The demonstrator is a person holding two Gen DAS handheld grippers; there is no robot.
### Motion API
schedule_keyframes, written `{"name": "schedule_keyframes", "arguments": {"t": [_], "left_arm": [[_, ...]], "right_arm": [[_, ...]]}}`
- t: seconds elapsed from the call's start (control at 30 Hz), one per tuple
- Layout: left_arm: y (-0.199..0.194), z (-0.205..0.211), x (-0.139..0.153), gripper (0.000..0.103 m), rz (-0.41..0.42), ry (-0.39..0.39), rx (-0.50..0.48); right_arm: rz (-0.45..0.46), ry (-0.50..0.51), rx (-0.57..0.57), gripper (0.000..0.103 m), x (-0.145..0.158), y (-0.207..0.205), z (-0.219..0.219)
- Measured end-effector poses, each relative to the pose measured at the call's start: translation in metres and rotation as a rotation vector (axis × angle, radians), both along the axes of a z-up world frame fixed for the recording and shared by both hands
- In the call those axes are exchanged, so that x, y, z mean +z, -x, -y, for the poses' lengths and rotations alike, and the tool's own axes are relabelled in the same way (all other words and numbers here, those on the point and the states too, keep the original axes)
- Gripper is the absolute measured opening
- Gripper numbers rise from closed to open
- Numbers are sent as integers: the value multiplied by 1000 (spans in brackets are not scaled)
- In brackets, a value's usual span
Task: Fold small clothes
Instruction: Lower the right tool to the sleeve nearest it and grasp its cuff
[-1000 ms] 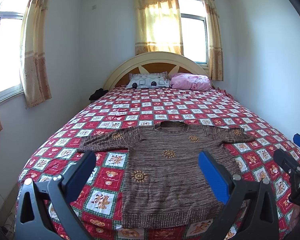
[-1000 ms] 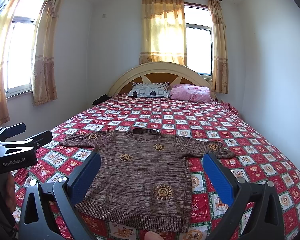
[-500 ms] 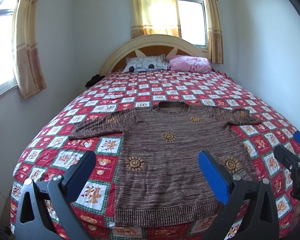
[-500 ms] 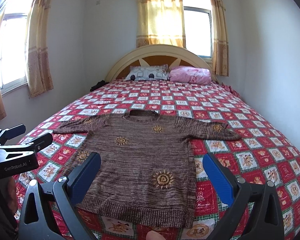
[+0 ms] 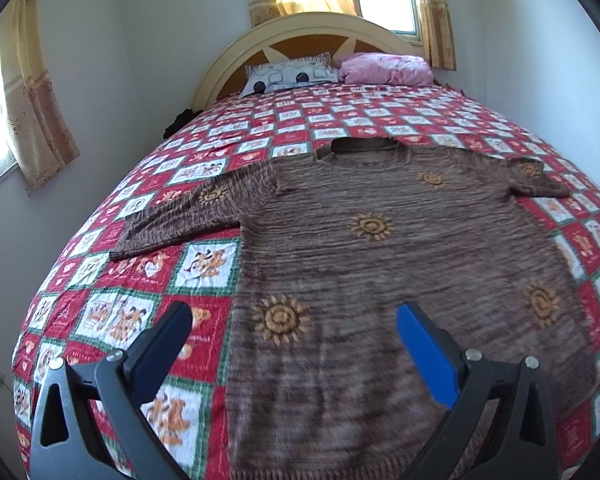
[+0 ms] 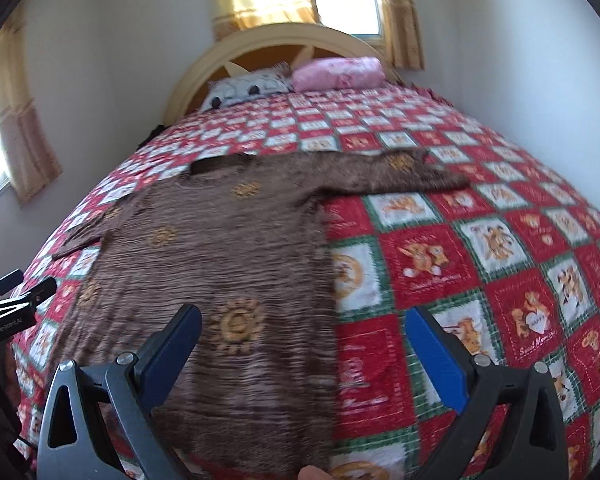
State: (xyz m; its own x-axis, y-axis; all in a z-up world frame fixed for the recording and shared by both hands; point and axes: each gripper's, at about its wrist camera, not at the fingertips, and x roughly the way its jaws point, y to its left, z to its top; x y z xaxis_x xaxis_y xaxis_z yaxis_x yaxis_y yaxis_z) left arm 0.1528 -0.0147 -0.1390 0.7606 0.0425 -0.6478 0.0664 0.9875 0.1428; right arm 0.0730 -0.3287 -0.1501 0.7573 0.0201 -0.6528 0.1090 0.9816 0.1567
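Sweater [image 5: 400, 264] lying flat on bed [image 6: 480, 248]; both hand-held grippers [image 5: 292, 340] [image 6: 300, 340] hovering spread, empty; hem blurred, perhaps risking a pinch of bedspread too.

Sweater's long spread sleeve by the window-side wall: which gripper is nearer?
Left. The left gripper hangs open over the sweater's lower left edge, on that sleeve's side. The right gripper straddles the opposite side edge, the whole body between.

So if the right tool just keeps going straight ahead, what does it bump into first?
Probably the brown sweater. The right tool is open and straddles the sweater's right side edge, with the red patchwork bedspread just beside it. Depth is hard to judge.
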Motion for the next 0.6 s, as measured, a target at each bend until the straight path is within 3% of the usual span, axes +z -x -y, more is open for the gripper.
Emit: {"name": "schedule_keyframes", "arguments": {"t": [0.3, 0.43, 0.53, 0.6], "left_arm": [[-68, -4, -12, 103, -20, -32, 9], [-93, -5, -16, 103, -21, -35, 20], [-109, -5, -20, 103, -20, -36, 28], [-118, -6, -24, 103, -22, -39, 36]], "right_arm": [[-90, -27, -143, 100, -16, -54, 90], [-110, -25, -167, 88, -19, -77, 117], [-121, -40, -190, 84, -21, -95, 137], [-121, -58, -193, 74, -23, -108, 147]]}}
